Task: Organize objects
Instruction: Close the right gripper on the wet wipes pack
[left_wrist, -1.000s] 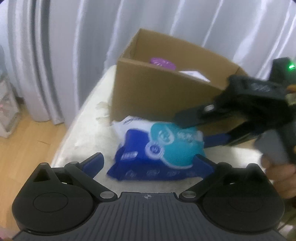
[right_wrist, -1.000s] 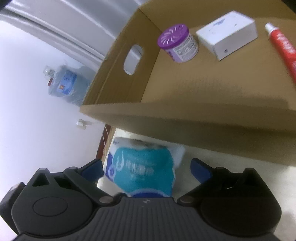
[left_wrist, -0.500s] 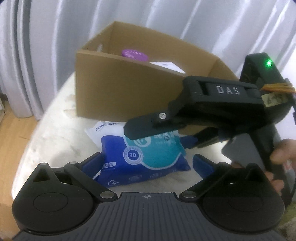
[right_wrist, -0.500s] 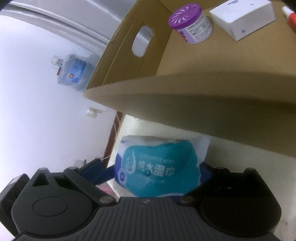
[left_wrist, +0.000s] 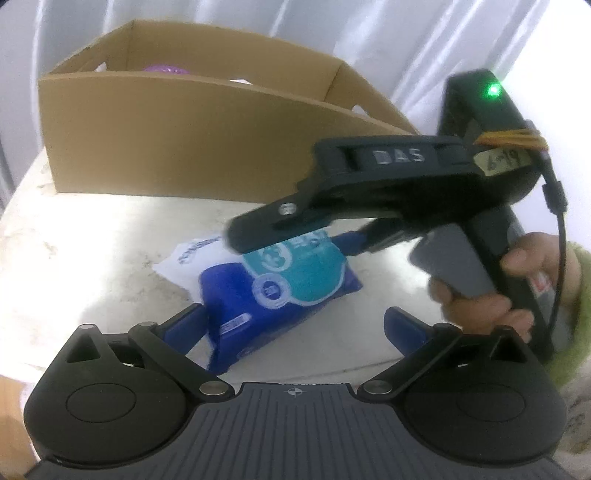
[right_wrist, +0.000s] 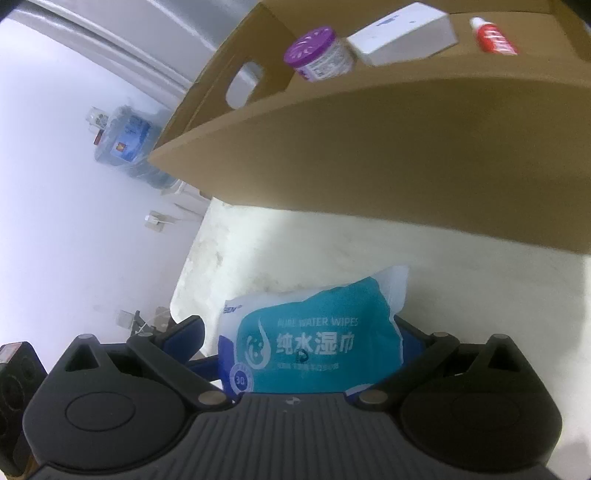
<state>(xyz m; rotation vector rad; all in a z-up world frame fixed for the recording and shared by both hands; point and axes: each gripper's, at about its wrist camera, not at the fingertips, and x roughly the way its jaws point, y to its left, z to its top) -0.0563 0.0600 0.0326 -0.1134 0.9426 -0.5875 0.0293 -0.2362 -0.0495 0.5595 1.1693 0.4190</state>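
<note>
Closer than a second ago, right gripper (right_wrist: 299, 343) now straddles the wipes pack (left_wrist: 280, 284), fingers spread (whether they touch it cannot be told). Pack lies on the white table (left_wrist: 92, 266) before the cardboard box (left_wrist: 177, 147). Left gripper (left_wrist: 293, 326) hovers released, near the pack.

Strong daylight comes through the white curtains (left_wrist: 388, 33) at twelve o'clock in the left wrist view, washing out the pale tabletop (left_wrist: 92, 258) towards nine o'clock. The right gripper (left_wrist: 295, 236) crossing that view is smeared with motion blur. In the right wrist view the wall at nine o'clock glares white, the cardboard box (right_wrist: 406, 155) bows with fisheye distortion, and the items near twelve o'clock look soft.
</note>
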